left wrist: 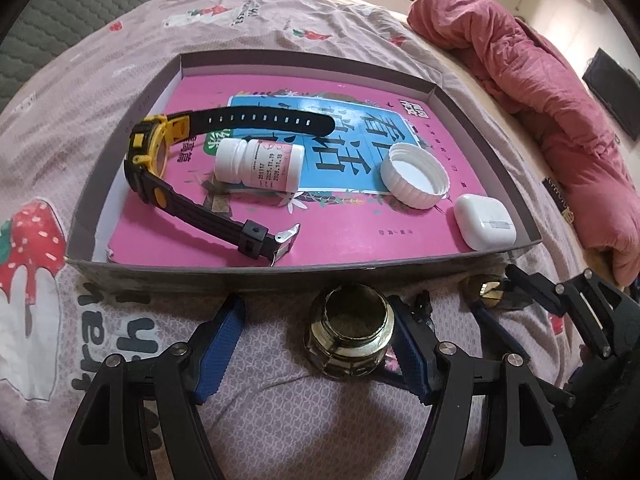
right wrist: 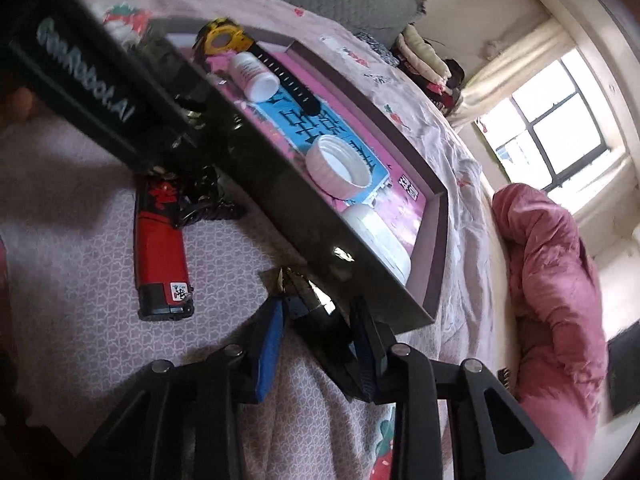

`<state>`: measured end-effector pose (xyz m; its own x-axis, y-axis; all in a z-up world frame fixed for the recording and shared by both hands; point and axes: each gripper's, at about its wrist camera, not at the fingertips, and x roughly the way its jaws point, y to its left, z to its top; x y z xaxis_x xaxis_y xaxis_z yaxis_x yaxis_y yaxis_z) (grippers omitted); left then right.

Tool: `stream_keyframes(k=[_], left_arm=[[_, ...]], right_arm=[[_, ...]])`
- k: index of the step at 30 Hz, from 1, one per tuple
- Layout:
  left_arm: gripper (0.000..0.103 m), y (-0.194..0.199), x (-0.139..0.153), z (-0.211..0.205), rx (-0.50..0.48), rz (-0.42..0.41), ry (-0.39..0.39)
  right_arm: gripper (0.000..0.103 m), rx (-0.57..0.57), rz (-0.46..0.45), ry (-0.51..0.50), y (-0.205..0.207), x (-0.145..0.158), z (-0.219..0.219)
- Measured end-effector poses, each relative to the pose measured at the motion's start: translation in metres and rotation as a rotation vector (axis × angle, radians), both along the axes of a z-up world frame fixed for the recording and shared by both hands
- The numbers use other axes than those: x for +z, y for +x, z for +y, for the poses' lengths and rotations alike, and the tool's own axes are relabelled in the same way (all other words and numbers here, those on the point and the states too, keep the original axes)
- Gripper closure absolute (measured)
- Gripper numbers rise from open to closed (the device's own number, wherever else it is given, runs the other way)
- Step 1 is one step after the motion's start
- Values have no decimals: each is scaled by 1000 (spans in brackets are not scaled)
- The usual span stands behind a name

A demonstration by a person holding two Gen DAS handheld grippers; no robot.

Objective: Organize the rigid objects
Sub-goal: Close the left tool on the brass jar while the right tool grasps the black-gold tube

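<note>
A small open glass jar point(left wrist: 348, 328) stands on the bedspread just in front of the grey tray point(left wrist: 280, 274). My left gripper point(left wrist: 316, 312) is open around the jar. Its right finger point(left wrist: 408, 344) touches the jar and its left finger stands well apart. My right gripper point(right wrist: 318, 308) is shut on a dark faceted cap with a gold edge point(right wrist: 316, 304), low beside the tray's near corner. The left wrist view shows this gripper point(left wrist: 494, 286) to the right of the jar. In the tray lie a yellow-black watch point(left wrist: 156, 160), a white pill bottle point(left wrist: 260, 164), a white lid point(left wrist: 414, 178) and a white earbud case point(left wrist: 484, 220).
A pink book point(left wrist: 340, 236) lines the tray's floor. A red lighter point(right wrist: 160, 248) lies on the bedspread left of the right gripper. A rumpled pink quilt point(left wrist: 540, 92) is heaped to the right of the tray. A grey headboard point(left wrist: 80, 20) and a window point(right wrist: 560, 140) lie beyond.
</note>
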<state>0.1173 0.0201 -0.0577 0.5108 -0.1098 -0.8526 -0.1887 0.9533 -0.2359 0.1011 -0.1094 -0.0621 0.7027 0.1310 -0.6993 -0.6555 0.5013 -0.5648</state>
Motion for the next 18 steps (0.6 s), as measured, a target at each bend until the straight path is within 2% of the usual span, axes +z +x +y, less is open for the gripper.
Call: stream_keyframes(k=[2,9,13,18], left_arm=[[31,1,-1,0,0,1,-8],[31,2,-3,4,3,-2,-35],[31,2,-4,4,-4,1,-24],[31,4,-5,1,-10,1,-7]], right_arm=[[71,-23,16,47,2,6,-5],[75,14,-14,71,-11,13,-7],[75,25,-32,-38,-10,-5,3],[73,8,-12,-35,-5,-10,6]])
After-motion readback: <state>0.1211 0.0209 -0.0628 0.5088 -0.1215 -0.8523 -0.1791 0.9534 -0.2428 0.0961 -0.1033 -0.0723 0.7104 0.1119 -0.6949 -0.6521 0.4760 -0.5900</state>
